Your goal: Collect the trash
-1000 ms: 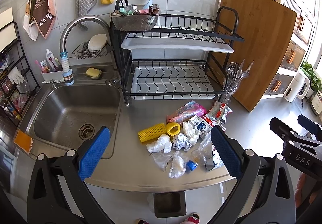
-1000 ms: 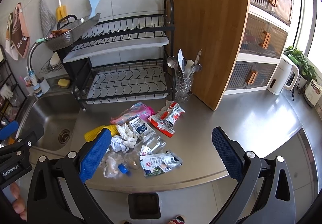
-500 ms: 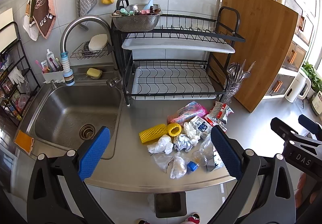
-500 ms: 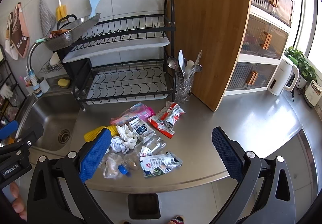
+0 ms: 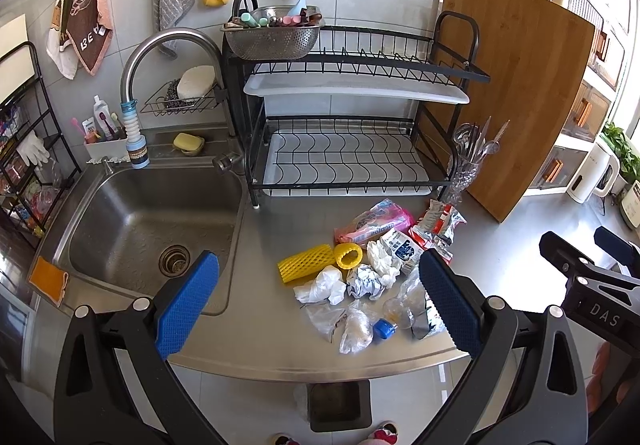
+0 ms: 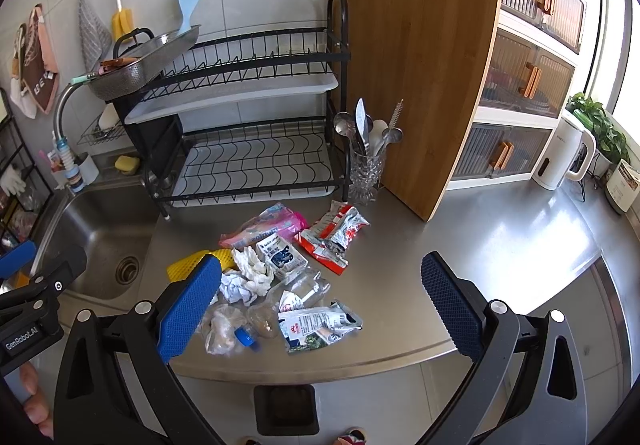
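Note:
A heap of trash lies on the steel counter [image 5: 260, 329] near its front edge: yellow foam netting [image 5: 306, 263], a pink wrapper [image 5: 374, 223], red snack packets [image 6: 334, 235], crumpled paper [image 5: 364, 281], clear plastic bags [image 5: 354, 327] and a crushed bottle with a blue cap [image 6: 245, 337]. My left gripper [image 5: 318, 305] is open and empty, held above and in front of the heap. My right gripper [image 6: 318, 303] is open and empty, also above the heap. A dark bin [image 6: 286, 409] stands on the floor below the counter edge.
A sink [image 5: 148, 221] with a tap lies left of the heap. A black two-tier dish rack [image 5: 348, 133] stands behind it, with a glass of cutlery [image 6: 366, 165] and a tall wooden board [image 6: 416, 77] to the right. A white kettle [image 6: 564, 155] stands far right.
Both grippers have drifted very slightly; the view has shifted a little. Both stay open and the trash has not moved.

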A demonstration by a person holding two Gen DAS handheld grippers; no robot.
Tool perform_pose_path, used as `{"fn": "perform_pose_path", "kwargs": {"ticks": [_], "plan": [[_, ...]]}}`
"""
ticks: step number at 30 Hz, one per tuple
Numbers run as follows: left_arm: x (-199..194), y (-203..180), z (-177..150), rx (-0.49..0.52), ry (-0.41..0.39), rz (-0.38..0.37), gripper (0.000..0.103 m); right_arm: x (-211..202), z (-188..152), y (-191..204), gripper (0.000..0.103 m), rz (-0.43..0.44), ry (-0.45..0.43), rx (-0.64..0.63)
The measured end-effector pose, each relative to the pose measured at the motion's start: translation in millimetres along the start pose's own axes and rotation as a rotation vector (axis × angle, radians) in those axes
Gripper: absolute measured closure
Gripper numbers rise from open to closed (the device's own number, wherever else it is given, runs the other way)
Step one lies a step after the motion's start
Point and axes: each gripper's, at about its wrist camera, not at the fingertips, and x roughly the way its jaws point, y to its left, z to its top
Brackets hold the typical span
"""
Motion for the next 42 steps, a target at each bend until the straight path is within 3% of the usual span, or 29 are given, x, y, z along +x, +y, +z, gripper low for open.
{"fn": "perform_pose_path", "kwargs": {"ticks": [10, 20, 25, 31, 34, 42], "plan": [[7, 1, -4, -0.002, 0.016, 0.007, 0.008, 2, -4, -5, 0.003, 0.017, -0.025, 0.015], [30, 6, -21, -0.015, 0.054, 0.003, 0.008, 33, -26, -12, 0.003, 0.03, 0.056, 0.032], [44, 2, -33, -0.005, 0.087, -0.046, 0.008, 45, -37, -13, 0.003, 0.046, 0.071, 0.022], [64, -2, -51, 0.006, 0.118, -0.093, 0.008, 72, -58, -19, 0.004, 0.065, 0.148, 0.022], [75, -7, -63, 0.03, 0.136, -0.116, 0.014, 84, -71, -24, 0.013, 0.072, 0.184, 0.032], [107, -18, -102, 0.071, 0.174, -0.188, 0.02, 101, -97, -36, 0.021, 0.096, 0.149, 0.01]]}}
